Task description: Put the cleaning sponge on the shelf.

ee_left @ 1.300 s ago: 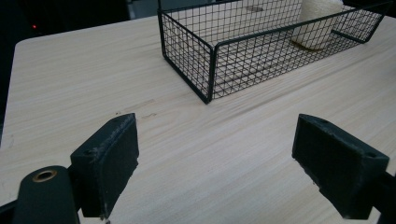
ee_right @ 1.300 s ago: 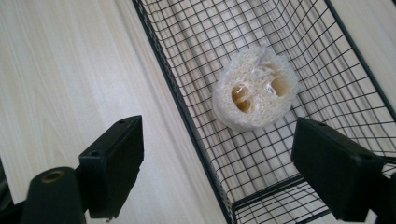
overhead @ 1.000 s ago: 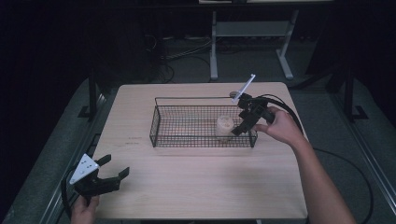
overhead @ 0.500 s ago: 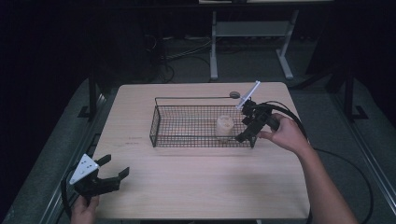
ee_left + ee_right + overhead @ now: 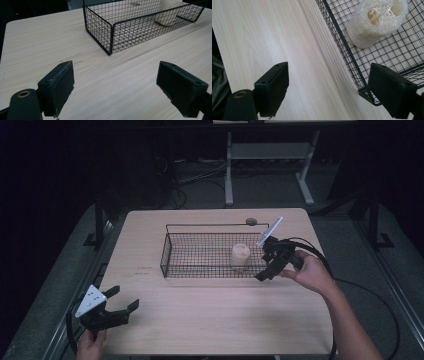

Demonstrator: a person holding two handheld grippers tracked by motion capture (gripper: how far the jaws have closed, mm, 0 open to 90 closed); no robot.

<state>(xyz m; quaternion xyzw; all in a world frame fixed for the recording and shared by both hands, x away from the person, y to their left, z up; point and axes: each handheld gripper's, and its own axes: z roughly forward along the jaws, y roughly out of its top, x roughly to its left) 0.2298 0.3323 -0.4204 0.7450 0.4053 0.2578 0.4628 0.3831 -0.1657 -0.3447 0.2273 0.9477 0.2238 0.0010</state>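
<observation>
The right gripper (image 5: pixel 327 92), jaws released and angled down, straddles the wire basket's (image 5: pixel 342 47) corner, with a loofah piece (image 5: pixel 372 22) beyond.

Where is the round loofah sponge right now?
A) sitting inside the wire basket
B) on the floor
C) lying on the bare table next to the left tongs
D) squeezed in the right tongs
A: the loofah sponge stands on the mesh floor of the wire basket, near its right end, while the right tongs hang open just outside the basket's corner.
</observation>
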